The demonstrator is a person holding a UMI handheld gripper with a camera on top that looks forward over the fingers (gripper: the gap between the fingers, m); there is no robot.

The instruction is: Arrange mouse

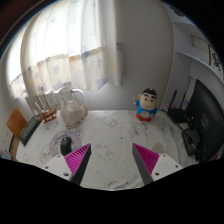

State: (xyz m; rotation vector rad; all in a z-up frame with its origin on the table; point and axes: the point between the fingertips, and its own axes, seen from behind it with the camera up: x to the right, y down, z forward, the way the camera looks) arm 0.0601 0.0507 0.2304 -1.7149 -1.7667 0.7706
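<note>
A small dark mouse (66,145) lies on the pale patterned tablecloth (110,130), just beyond and slightly outside my left finger. My gripper (111,153) hovers above the near part of the table, open. Its magenta pads (78,158) stand wide apart, and only bare cloth shows between them. The mouse is not touching either finger.
A cartoon figurine (147,103) stands at the far right of the table. At the far left, a white jug-like vessel (70,105) sits near a wooden chair (20,125). Dark equipment (203,118) lines the right side. Curtains (70,50) hang behind.
</note>
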